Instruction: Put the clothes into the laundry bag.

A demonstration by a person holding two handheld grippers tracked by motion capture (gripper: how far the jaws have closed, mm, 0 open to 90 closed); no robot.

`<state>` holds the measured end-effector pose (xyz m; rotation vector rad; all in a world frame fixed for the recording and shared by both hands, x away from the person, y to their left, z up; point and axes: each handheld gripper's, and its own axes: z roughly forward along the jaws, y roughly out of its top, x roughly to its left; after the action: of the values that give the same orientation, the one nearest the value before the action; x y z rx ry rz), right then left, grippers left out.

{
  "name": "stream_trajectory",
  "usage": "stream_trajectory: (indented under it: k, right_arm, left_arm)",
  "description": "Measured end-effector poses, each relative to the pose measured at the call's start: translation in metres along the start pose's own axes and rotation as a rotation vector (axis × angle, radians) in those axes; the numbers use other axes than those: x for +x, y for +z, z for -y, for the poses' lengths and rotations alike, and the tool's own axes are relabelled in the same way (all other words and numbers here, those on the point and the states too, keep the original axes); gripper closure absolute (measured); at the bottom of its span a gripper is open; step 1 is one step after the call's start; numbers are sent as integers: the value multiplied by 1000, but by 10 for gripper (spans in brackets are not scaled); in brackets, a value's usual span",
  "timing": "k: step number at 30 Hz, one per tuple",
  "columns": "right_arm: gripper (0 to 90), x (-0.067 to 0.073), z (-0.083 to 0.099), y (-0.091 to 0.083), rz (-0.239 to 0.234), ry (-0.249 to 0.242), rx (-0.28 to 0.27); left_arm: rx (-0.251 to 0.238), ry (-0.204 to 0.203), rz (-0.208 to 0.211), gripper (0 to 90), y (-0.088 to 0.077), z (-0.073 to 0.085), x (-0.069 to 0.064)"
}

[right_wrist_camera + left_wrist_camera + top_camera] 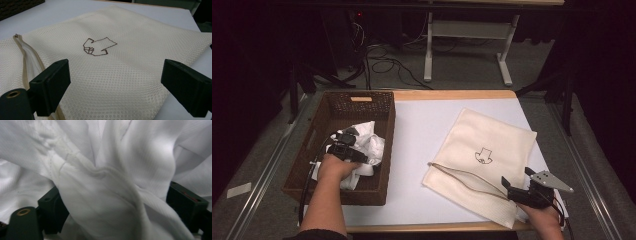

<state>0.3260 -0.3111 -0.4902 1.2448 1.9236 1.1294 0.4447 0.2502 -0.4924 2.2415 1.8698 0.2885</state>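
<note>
Down, left hand-held gripper straddles white cloth.

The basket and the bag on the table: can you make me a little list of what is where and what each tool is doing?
basket: brown wicker, left side of the table
white cloth: bunched up inside the basket
left tool: down in the basket, cloth bunched between its jaws
mesh bag: cream, flat on the table's right side, small drawing on it
zipper: along the bag's near edge
right tool: open, at the bag's near corner, holding nothing
</note>
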Motion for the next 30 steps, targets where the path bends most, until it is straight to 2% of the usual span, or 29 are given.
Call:
stream_trajectory:
  k: [2,7,8,9,10,13,17,20,21,23,26,27,28,30]
  right_arm:
    - [96,0,0,0,3,7,-2]
    - [103,-1,0,0,4,5,-3]
    - [104,0,0,0,5,7,-5]
    - [105,0,0,0,4,6,-6]
    - [106,0,0,0,3,5,-6]
    - [110,0,0,0,1,7,-10]
    - [113,0,0,-1,2,8,-11]
    - [115,-1,0,0,1,9,-8]
    - [116,-1,0,0,1,9,-10]
    - [118,-1,-1,0,0,16,-11]
    - [119,0,-1,0,-1,9,-12]
    - [119,0,-1,0,-1,9,-12]
    - [120,1,-1,0,-1,2,-13]
    - [121,2,-1,-1,0,2,-14]
  left_arm:
    - [-5,10,4,188,-1,0,-1]
    - [-19,29,24,342,-4,1,-2]
    - [-25,29,26,393,-5,1,-2]
    - [-32,29,4,482,-6,1,-1]
    - [-34,25,-9,534,-7,2,1]
    - [-35,23,-8,574,-8,2,2]
    - [-32,30,-7,678,-10,0,2]
    - [-40,38,24,715,-23,-1,8]
    - [-58,37,37,718,-29,-1,9]
    - [-126,28,59,721,-42,2,11]
    - [-222,32,85,723,-57,7,7]
    - [-222,32,85,723,-57,7,7]
    - [-305,28,102,723,-59,12,3]
    - [-381,48,99,722,-59,17,0]
